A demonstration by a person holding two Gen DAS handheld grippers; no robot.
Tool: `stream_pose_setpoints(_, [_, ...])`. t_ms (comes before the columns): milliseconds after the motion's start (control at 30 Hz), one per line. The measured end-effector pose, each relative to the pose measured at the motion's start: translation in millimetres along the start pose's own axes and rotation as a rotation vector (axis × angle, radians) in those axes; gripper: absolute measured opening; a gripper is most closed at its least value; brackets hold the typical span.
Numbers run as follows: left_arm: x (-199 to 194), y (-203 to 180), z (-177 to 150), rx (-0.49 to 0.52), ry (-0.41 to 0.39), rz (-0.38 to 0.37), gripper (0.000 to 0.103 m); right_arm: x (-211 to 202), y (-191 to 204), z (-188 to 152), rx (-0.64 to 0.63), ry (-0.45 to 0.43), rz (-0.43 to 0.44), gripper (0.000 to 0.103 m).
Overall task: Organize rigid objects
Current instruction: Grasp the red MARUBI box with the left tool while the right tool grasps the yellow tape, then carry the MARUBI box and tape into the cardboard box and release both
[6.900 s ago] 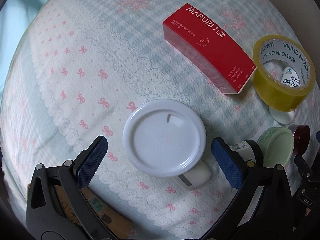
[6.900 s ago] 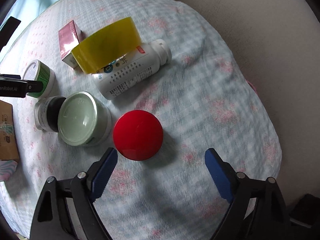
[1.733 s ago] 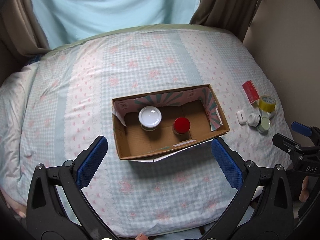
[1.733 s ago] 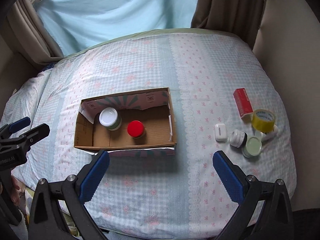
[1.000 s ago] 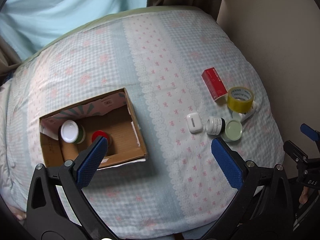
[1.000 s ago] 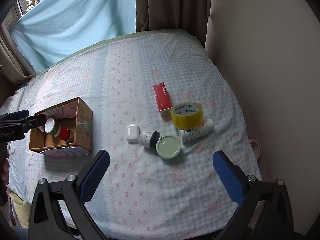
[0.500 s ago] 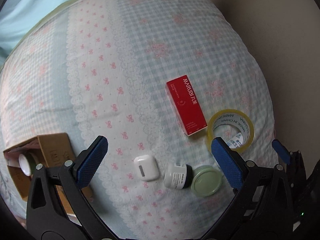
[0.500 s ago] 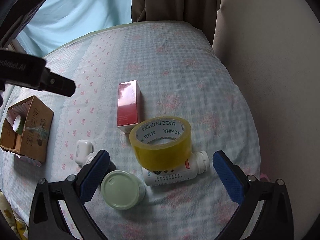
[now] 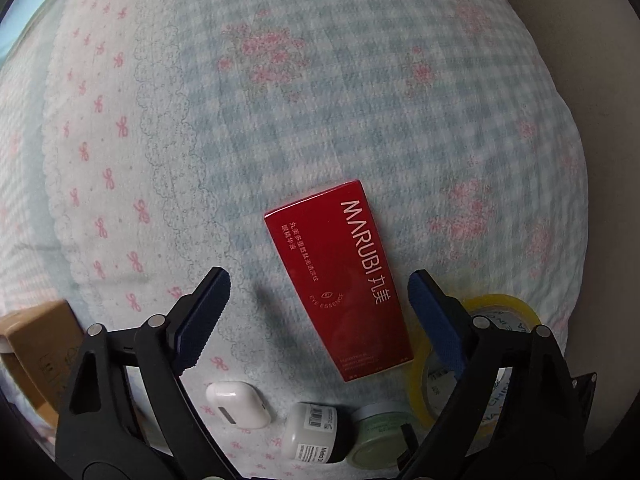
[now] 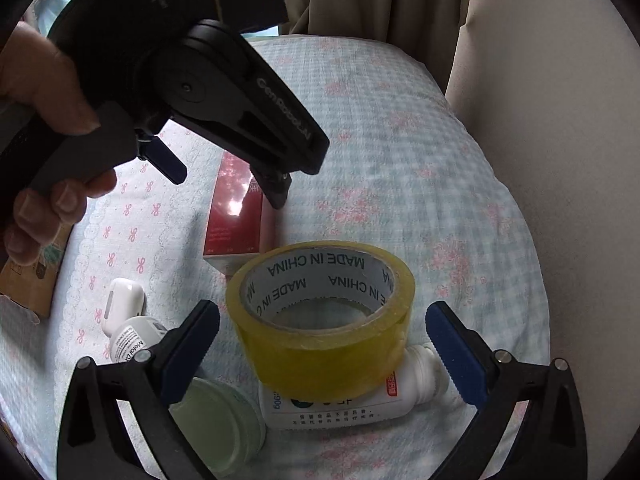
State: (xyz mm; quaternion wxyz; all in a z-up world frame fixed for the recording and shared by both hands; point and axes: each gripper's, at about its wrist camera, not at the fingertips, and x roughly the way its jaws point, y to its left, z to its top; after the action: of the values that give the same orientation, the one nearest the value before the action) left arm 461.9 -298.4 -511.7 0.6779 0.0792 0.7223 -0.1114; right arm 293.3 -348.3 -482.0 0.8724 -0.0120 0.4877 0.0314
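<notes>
The left gripper [image 9: 318, 314] is poised straight above the flat red cardboard carton [image 9: 340, 280], lying on the checked bedspread [image 9: 360, 100]; its jaws are closing, the carton between them, pads not yet pressing. The right gripper [image 10: 324, 354] is held wide astride the yellow roll of packing tape [image 10: 320, 320], propped on a white plastic bottle [image 10: 352, 400], evidently for the next pickup.

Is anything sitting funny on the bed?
Yes. The yellow tape roll is tilted, propped on the white bottle lying on its side beneath it, with its far edge against the red box. The small white jar also lies tipped over beside the green-lidded jar.
</notes>
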Motion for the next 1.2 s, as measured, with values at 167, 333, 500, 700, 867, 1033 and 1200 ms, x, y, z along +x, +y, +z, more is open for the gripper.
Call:
stream_pose_setpoints(167, [15, -4, 10, -0.006, 0.023, -0.004, 0.063, 9, 4, 3, -0.035, 0.003, -0.009, 0.103])
stream_pose_setpoints(333, [19, -10, 11, 0.017, 0.027, -0.009, 0.046, 11, -1, 9, -0.042, 0.008, -0.018, 0.097])
stream_pose_setpoints(500, [17, -13, 10, 0.033, 0.006, -0.009, 0.045, 7, -3, 14, -0.047, 0.016, -0.02, 0.096])
stream_pose_setpoints(700, [-9, -8, -5, 0.037, -0.039, 0.02, 0.041, -1, -11, 20, -0.015, 0.026, -0.008, 0.096])
stream_pose_setpoints(867, [-47, 4, -13, 0.026, -0.091, 0.015, 0.038, -20, -19, 29, 0.009, 0.007, -0.017, 0.096])
stream_pose_setpoints(1033, [-98, 26, -29, -0.016, -0.154, -0.012, 0.037, -51, -21, 46, 0.025, -0.025, -0.027, 0.096])
stream_pose_setpoints(1200, [-152, 64, -61, -0.062, -0.231, -0.051, 0.037, -90, -17, 69, 0.027, -0.051, -0.024, 0.096])
